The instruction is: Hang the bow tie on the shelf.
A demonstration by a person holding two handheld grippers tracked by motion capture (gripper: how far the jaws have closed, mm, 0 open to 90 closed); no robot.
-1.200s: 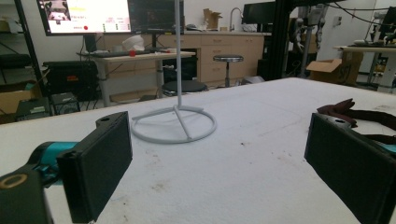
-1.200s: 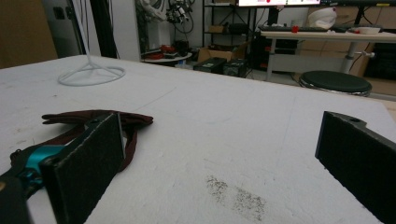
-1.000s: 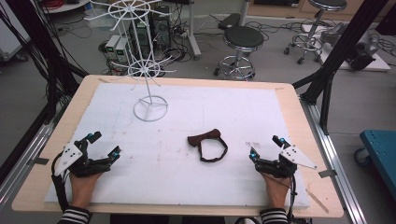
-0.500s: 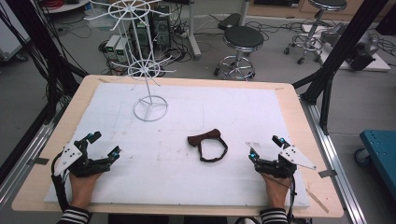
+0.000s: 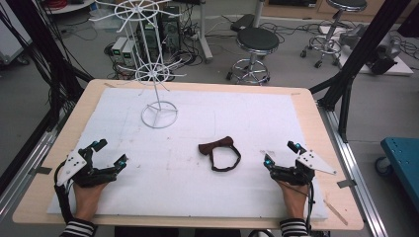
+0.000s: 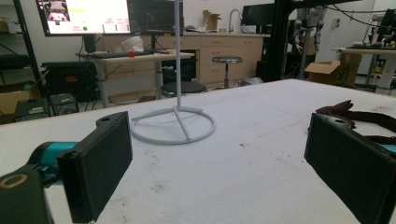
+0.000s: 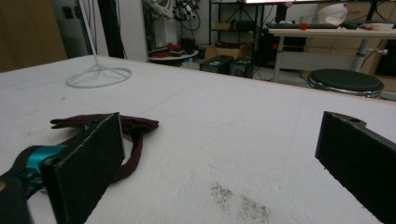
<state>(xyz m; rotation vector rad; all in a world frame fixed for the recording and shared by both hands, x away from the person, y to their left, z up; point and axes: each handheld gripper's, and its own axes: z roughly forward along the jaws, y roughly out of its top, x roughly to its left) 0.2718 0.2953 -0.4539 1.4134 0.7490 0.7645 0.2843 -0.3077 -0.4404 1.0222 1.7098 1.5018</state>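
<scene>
At the near left corner of the white mat (image 5: 276, 108), the left gripper (image 5: 110, 154) is resting low over the surface with its jaws standing wide apart and nothing between them; a hand (image 5: 88, 197) in a striped cuff is holding it from the near edge. Through the left gripper view, its two black pads (image 6: 100, 161) are sitting well apart, framing the mat ahead. Farther off and slightly to the right, a white wire stand (image 5: 157, 106) is standing upright on its ring base on the far part of the mat, with spoked wheels up its pole; the left gripper view is catching the same ring base (image 6: 173, 125) beyond the jaws. Moving right, a dark brown bow tie (image 5: 219, 152) with its looped strap is lying flat on the mat near the middle, well apart from the stand and closer to the right gripper than to the left one. In the right gripper view the bow tie (image 7: 130, 125) is lying just beyond the left pad. At the near right, the right gripper (image 5: 279, 153) is resting on the mat, jaws spread open and empty, with the other hand (image 5: 294, 197) holding it. Dark smudges (image 7: 238, 200) are marking the mat before it
</scene>
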